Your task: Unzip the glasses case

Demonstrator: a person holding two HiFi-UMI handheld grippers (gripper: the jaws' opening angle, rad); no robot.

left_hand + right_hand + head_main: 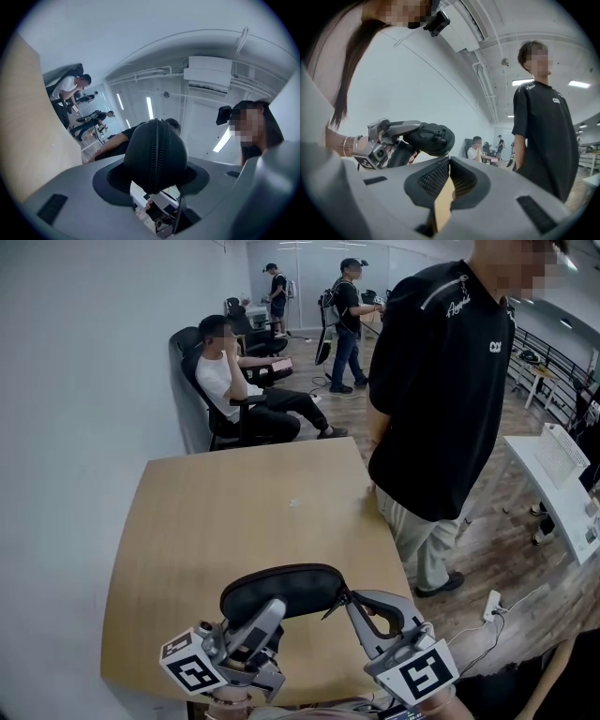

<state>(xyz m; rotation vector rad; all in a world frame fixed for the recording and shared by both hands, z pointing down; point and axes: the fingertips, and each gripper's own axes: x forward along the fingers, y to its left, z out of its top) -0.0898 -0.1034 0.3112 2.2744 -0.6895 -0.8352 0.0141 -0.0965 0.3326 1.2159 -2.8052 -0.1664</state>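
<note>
A light wooden table (234, 512) stands against a white wall (84, 381). Over its 6 o'clock edge, the left gripper (265, 613) clamps the black glasses case (281, 585). The right gripper (349, 601) has its jaws together at the case's right end. A person in black (441, 381) stands at 2 o'clock.

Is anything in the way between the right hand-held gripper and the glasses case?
Nothing visible does. The right hand-held gripper sits right at the end of the glasses case, which the left hand-held gripper clamps.
</note>
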